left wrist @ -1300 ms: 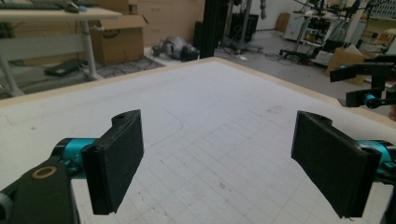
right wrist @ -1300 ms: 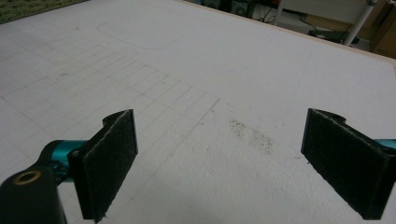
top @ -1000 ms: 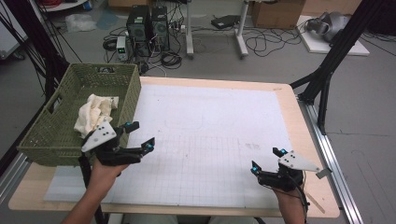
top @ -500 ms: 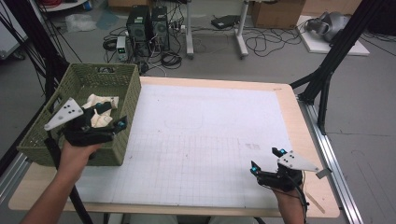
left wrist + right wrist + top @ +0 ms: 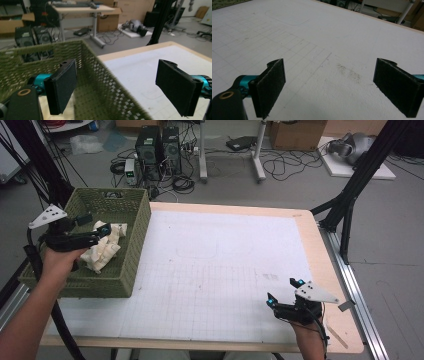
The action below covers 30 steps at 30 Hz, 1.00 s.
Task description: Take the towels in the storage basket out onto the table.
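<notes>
Cream-coloured cloth (image 5: pixel 103 248) lies crumpled inside the olive-green woven basket (image 5: pixel 132 245), which sits at the left edge of the tabletop (image 5: pixel 310 240) beside the white gridded mat (image 5: pixel 215 270). My left tongs (image 5: pixel 95 227) hang above the basket's inside, just over the cloth, their jaws spread wide with nothing between them; in the left gripper view the basket's near wall (image 5: pixel 105 82) runs between the two black pads. My right tongs (image 5: pixel 283 291) rest low over the mat near the tabletop's front right corner, well apart from the basket, likewise released and empty, with a faint dark smudge (image 5: pixel 348 71) on the mat ahead of them.
</notes>
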Each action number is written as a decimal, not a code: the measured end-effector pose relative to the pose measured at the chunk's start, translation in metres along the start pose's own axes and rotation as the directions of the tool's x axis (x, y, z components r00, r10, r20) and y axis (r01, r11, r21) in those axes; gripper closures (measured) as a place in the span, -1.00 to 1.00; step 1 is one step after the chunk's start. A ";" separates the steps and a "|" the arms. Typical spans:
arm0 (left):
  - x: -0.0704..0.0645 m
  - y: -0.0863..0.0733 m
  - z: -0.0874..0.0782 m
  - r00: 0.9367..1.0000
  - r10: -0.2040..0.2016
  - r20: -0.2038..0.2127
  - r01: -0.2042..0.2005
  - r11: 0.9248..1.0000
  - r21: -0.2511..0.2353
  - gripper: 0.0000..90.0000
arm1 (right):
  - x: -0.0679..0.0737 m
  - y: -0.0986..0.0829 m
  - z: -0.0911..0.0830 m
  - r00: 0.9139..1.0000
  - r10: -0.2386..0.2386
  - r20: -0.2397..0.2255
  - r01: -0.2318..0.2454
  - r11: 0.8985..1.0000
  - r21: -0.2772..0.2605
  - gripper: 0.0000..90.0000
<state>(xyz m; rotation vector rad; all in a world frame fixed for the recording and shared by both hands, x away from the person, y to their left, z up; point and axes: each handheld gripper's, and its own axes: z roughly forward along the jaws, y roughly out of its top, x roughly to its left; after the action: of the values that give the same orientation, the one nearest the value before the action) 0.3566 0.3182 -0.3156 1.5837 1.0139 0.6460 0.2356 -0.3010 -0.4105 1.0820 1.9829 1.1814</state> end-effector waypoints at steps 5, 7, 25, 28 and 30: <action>0.021 -0.011 0.017 0.998 -0.039 -0.056 0.044 0.995 0.088 -0.60 | 0.001 0.000 0.001 1.000 -0.002 -0.003 0.002 1.000 0.005 -0.78; 0.027 -0.014 0.023 0.996 -0.053 -0.072 0.062 0.990 0.125 -0.59 | 0.001 0.000 0.001 1.000 0.000 -0.002 0.000 1.000 0.005 -0.78; 0.071 -0.056 0.061 0.927 -0.025 -0.375 0.216 0.852 0.477 -0.51 | -0.003 -0.005 0.002 1.000 0.010 0.009 -0.010 1.000 0.025 -0.78; 0.075 -0.062 0.064 0.913 -0.046 -0.406 0.263 0.826 0.498 -0.50 | -0.002 -0.004 0.003 1.000 0.005 0.006 -0.006 1.000 0.025 -0.78; 0.077 -0.064 0.065 0.912 -0.051 -0.406 0.269 0.823 0.501 -0.50 | -0.001 -0.004 0.003 1.000 0.003 0.005 -0.003 1.000 0.025 -0.78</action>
<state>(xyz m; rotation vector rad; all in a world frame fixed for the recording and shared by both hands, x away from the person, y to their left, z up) 0.4306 0.3550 -0.4015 1.8720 1.7295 0.5791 0.2376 -0.3019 -0.4155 1.0997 1.9978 1.1568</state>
